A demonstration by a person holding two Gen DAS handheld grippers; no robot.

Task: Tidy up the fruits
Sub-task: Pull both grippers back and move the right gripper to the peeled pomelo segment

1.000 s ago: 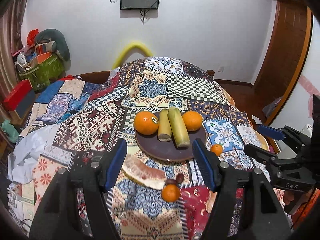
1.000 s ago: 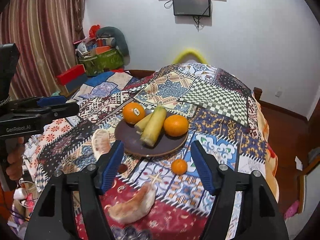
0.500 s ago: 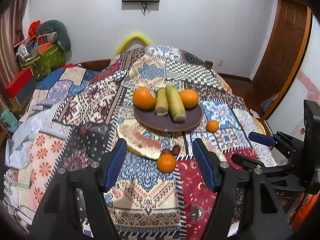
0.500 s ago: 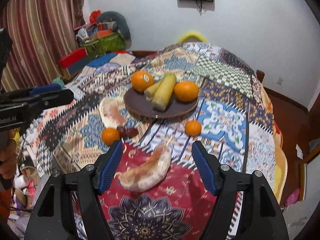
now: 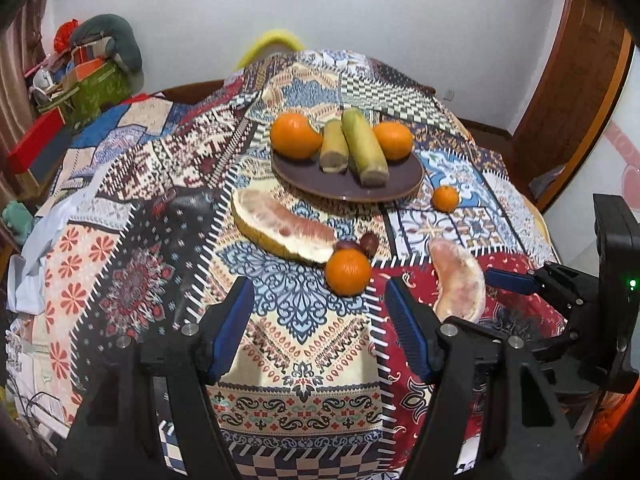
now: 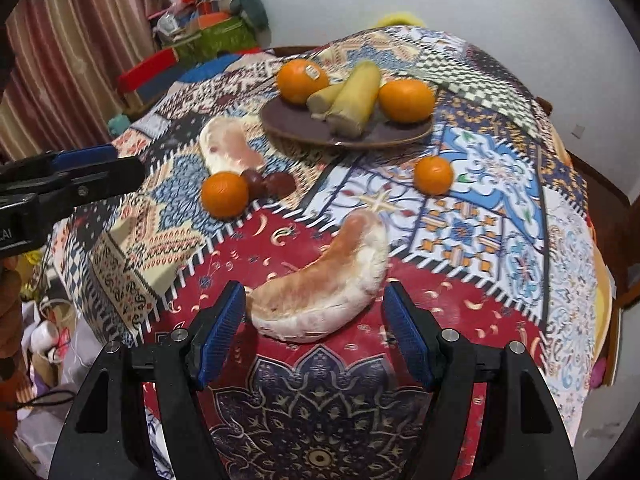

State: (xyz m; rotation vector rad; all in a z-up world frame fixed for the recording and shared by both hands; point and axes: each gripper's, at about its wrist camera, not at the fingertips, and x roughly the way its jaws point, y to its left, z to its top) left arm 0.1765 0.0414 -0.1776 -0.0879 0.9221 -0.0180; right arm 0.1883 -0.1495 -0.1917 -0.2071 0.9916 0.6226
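Observation:
A brown plate [image 5: 408, 176] [image 6: 288, 122] holds two oranges [image 5: 294, 135] [image 6: 406, 100] and two yellow-green corn pieces [image 5: 364, 146] [image 6: 356, 96]. A pomelo wedge [image 5: 280, 224] [image 6: 226, 148], two dark dates [image 5: 362, 242] [image 6: 268, 182], a mandarin [image 5: 347, 271] [image 6: 224, 194], a small mandarin [image 5: 445, 199] [image 6: 433, 175] and a peeled pomelo segment [image 5: 460, 280] [image 6: 324, 286] lie on the cloth. My left gripper [image 5: 320, 328] is open, just short of the near mandarin. My right gripper [image 6: 316, 330] is open, its fingers either side of the peeled segment's near end.
The patchwork cloth [image 5: 132, 200] covers a round table, falling off at the near edge. Clutter and a green bag [image 5: 92, 84] stand at the back left. A wooden door [image 5: 572, 92] is at the right.
Both grippers have pulled back and tilted down toward the near table edge. The loose fruit now lies closer to the fingers. Both stay open.

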